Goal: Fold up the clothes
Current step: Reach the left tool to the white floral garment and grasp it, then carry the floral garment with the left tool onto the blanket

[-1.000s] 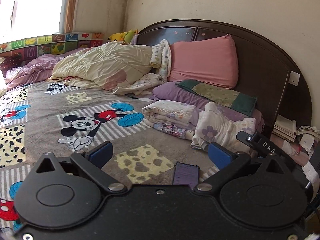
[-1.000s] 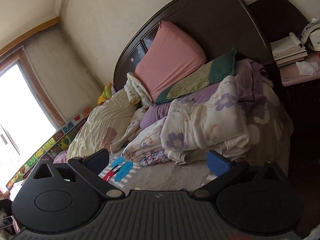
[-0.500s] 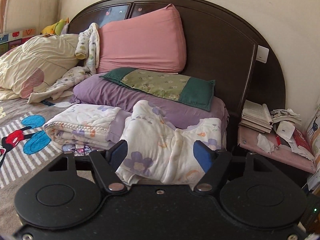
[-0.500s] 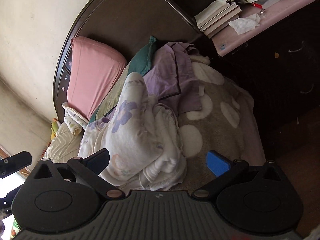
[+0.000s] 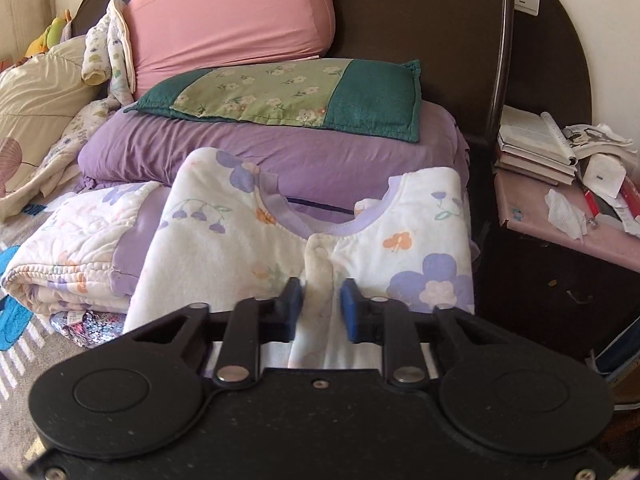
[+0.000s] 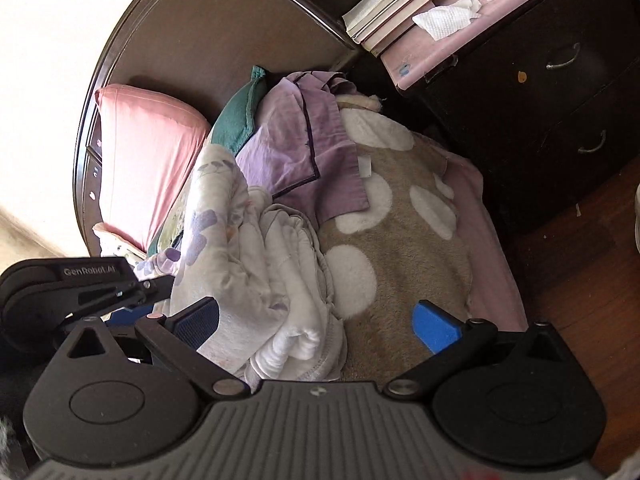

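A white fleece garment [image 5: 224, 248] with purple flowers and a purple neckline lies bunched at the bed's head end, its buttoned front facing me. My left gripper [image 5: 321, 304] is shut on the garment's front placket just below the top button, and the fabric bulges between the blue pads. In the right wrist view the same garment [image 6: 248, 264] shows as a crumpled white pile. There my right gripper [image 6: 316, 320] stands open and wide, its left finger beside the pile and its right finger over the spotted blanket [image 6: 400, 240].
A folded quilted piece [image 5: 76, 248] lies left of the garment. Behind it are purple [image 5: 280, 152], green [image 5: 288, 96] and pink [image 5: 228, 16] pillows against a dark headboard. A cluttered nightstand [image 5: 560, 216] with books [image 5: 532, 144] stands right. A purple shirt [image 6: 304, 152] drapes nearby.
My left gripper has swung right and come in to the white garment, then shut on its placket. The right gripper has tipped downward over the garment's edge and stays open.
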The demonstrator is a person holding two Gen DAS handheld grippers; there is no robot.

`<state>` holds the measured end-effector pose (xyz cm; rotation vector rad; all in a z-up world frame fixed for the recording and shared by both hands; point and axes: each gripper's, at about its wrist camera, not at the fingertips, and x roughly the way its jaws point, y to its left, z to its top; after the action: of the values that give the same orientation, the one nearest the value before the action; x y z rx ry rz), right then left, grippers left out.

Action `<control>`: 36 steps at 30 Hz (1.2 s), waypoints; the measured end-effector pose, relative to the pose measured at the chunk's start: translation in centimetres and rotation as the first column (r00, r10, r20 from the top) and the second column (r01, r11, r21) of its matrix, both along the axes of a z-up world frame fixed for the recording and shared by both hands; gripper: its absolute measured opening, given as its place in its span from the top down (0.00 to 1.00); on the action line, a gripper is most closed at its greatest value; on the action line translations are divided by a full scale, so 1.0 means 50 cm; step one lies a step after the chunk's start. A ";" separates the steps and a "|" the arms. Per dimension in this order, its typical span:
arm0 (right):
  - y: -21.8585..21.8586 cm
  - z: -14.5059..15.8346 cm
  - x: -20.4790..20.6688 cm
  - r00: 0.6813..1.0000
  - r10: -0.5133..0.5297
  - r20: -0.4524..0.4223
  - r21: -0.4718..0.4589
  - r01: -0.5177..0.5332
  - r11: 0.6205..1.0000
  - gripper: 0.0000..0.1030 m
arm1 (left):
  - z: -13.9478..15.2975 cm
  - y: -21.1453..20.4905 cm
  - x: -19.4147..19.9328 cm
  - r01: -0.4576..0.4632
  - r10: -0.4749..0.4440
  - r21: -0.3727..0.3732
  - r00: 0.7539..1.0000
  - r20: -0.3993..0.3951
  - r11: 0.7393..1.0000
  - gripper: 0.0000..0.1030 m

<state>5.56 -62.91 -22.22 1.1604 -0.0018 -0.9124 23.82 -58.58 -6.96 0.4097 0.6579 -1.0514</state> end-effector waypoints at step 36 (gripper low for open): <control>0.317 0.168 0.179 0.846 0.533 -0.002 -0.439 -0.480 0.759 0.00 | 0.434 0.779 0.020 -0.585 0.713 -0.408 0.548 0.438 0.701 0.99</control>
<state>14.52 -47.08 -13.82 0.7411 0.0139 -0.3211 24.84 -19.62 14.73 0.2259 0.1002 -0.2176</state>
